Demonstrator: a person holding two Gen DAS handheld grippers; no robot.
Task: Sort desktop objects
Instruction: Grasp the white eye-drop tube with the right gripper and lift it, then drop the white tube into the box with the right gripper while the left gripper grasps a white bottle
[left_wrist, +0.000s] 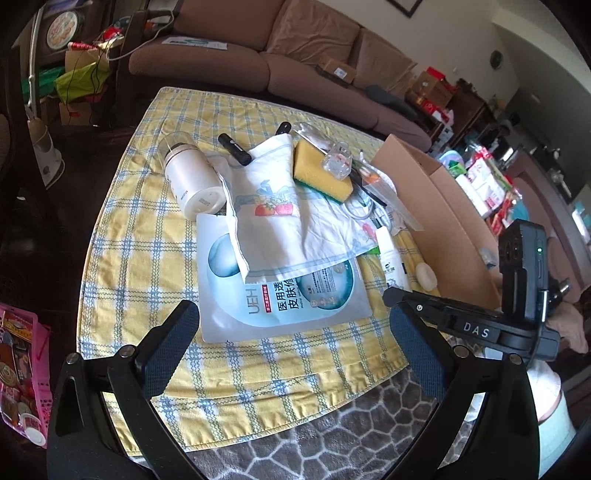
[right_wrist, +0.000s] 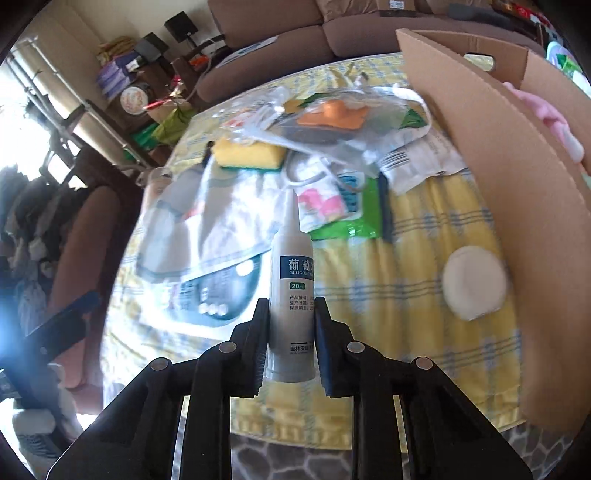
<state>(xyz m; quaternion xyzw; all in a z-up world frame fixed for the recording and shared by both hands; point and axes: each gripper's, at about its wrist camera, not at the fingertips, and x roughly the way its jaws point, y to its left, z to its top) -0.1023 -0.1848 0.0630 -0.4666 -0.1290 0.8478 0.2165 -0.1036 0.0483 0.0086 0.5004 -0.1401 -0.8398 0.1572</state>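
My right gripper (right_wrist: 290, 314) is shut on a small white glucose bottle (right_wrist: 291, 273), held upright above the yellow checked cloth (right_wrist: 406, 295). The bottle also shows in the left wrist view (left_wrist: 391, 258), with the right gripper's body beside it. My left gripper (left_wrist: 291, 332) is open and empty, above the near edge of the cloth (left_wrist: 147, 258), just in front of a face-mask sachet (left_wrist: 280, 295). On the cloth lie a white thermos (left_wrist: 192, 177), a white printed cloth (left_wrist: 280, 214), a yellow sponge (left_wrist: 321, 170) and a black pen (left_wrist: 234, 147).
An open cardboard box (left_wrist: 443, 206) stands at the cloth's right side and shows close by in the right wrist view (right_wrist: 517, 184). A round white pad (right_wrist: 474, 282) lies beside it. A brown sofa (left_wrist: 295, 55) runs behind the table. A pink basket (left_wrist: 22, 369) sits at the lower left.
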